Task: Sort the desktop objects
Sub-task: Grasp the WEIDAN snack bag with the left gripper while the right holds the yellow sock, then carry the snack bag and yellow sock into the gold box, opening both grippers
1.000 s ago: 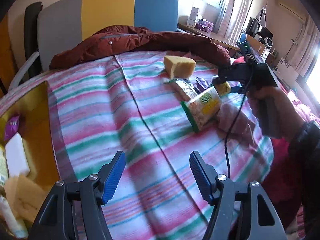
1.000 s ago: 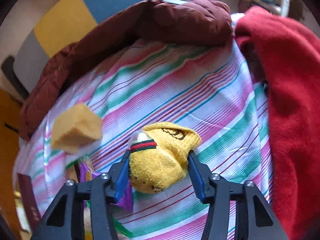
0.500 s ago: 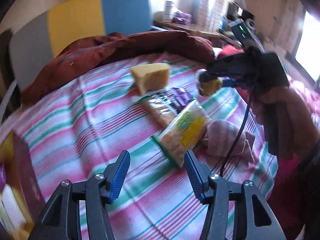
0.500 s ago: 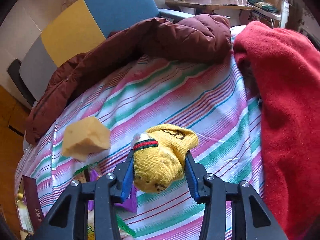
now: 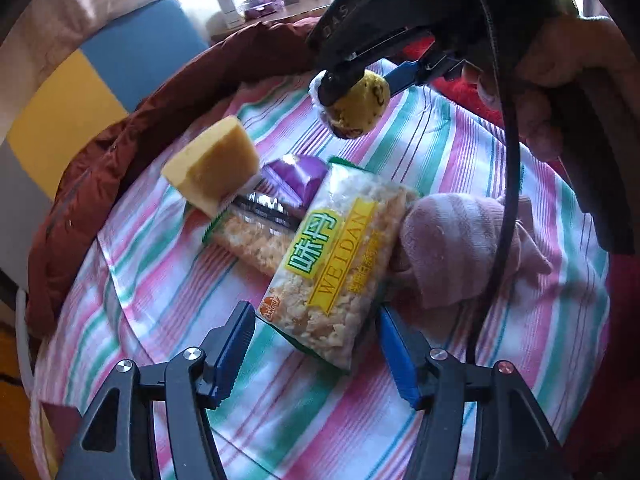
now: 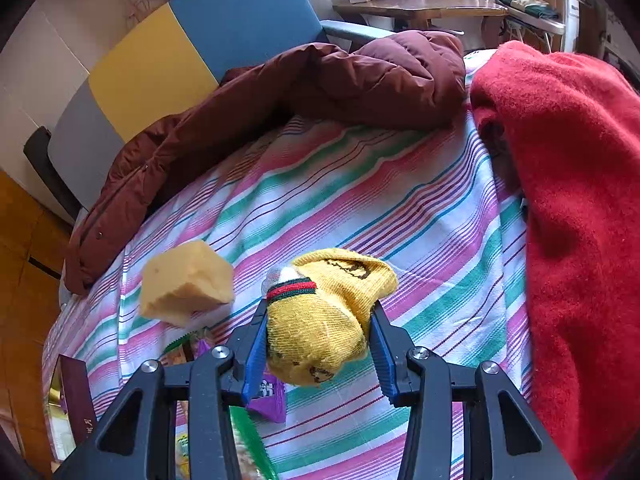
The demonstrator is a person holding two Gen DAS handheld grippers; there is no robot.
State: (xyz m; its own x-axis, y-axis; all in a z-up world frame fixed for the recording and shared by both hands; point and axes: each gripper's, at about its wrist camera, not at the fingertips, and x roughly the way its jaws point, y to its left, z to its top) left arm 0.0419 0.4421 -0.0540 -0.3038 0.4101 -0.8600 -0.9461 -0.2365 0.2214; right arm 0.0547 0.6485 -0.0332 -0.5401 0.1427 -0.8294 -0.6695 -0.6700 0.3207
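My right gripper point(image 6: 318, 334) is shut on a rolled yellow sock point(image 6: 324, 316) and holds it above the striped cloth; it also shows in the left wrist view point(image 5: 358, 106). My left gripper point(image 5: 316, 350) is open, its fingers either side of the near end of a yellow-label snack bag point(image 5: 334, 258). Behind that bag lie a second snack bag point(image 5: 256, 236), a purple packet point(image 5: 296, 180), a yellow sponge point(image 5: 212, 168) and, to the right, a pink sock point(image 5: 460, 240).
A maroon down jacket point(image 6: 280, 100) lies along the far edge of the striped cloth point(image 6: 400, 208). A red blanket point(image 6: 580, 200) is piled at the right. A yellow, blue and grey chair back point(image 6: 180, 48) stands behind. A dark red booklet point(image 6: 78, 392) lies at the left.
My left gripper has moved forward and right, up to the snack bag. My right gripper has lifted the yellow sock higher above the cloth.
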